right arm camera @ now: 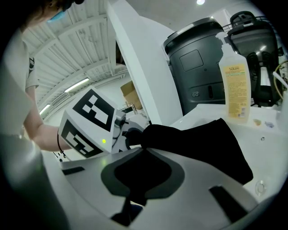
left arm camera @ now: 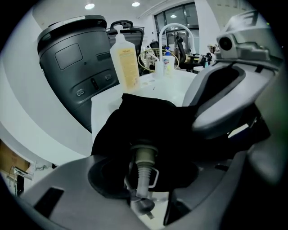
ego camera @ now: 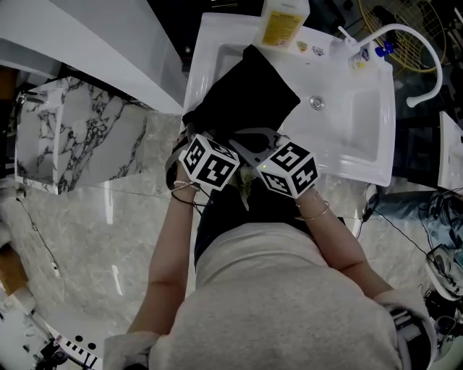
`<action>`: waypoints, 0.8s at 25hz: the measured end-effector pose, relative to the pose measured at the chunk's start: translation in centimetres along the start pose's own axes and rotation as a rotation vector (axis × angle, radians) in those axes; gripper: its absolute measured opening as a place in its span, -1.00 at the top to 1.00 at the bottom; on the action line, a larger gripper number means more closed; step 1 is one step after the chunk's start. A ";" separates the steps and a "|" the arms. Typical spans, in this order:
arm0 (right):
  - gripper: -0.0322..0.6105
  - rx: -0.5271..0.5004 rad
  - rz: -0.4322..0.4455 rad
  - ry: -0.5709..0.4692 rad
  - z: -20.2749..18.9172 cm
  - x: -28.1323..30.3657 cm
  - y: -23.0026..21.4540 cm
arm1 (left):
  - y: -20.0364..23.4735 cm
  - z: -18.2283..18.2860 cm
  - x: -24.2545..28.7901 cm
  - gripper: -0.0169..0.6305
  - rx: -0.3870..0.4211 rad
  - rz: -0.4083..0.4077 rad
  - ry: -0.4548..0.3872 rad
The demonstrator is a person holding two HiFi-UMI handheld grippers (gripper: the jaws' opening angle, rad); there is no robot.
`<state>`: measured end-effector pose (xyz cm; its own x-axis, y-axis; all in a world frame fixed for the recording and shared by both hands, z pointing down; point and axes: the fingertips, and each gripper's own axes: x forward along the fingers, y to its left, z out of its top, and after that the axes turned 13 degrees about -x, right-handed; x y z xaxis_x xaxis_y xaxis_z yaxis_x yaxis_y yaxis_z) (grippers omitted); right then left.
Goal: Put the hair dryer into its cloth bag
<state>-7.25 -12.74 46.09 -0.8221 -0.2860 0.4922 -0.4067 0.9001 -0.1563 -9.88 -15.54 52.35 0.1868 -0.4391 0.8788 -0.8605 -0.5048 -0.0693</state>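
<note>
Hovering over white sink (ego camera: pixel 362 108), left gripper (left arm camera: pixel 150 204) jaws apart around cord end of dryer (left arm camera: pixel 143 157) poking from black bag (right arm camera: pixel 202 139), right gripper (right arm camera: pixel 135 197) clamped on bag, bottle (ego camera: pixel 283 22) beyond, marble floor (ego camera: pixel 108 231) below.

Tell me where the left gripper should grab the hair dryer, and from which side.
Grip the handle end, just above the ribbed cord sleeve. Nothing else of the dryer shows outside the black cloth bag, and the handle end is probably firmer than the sleeve. Come from the bag's near, open end, where the left gripper straddles it with jaws apart.
</note>
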 end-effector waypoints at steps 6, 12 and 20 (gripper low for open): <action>0.87 0.005 0.000 -0.002 -0.1 0.1 -0.1 | 0.2 0.1 -1.0 0.20 0.027 -0.006 -0.052; 0.87 0.007 -0.005 -0.007 -0.1 -0.2 -0.2 | 0.4 -1.3 -2.2 0.18 -0.006 -0.033 -0.061; 0.87 0.017 -0.009 -0.009 -0.2 -0.4 -0.3 | 1.7 -2.8 -3.5 0.18 -0.075 0.001 -0.092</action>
<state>-6.75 -12.84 46.13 -0.8218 -0.2974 0.4860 -0.4210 0.8917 -0.1662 -13.31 -12.73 50.46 0.2258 -0.5073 0.8316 -0.8930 -0.4489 -0.0314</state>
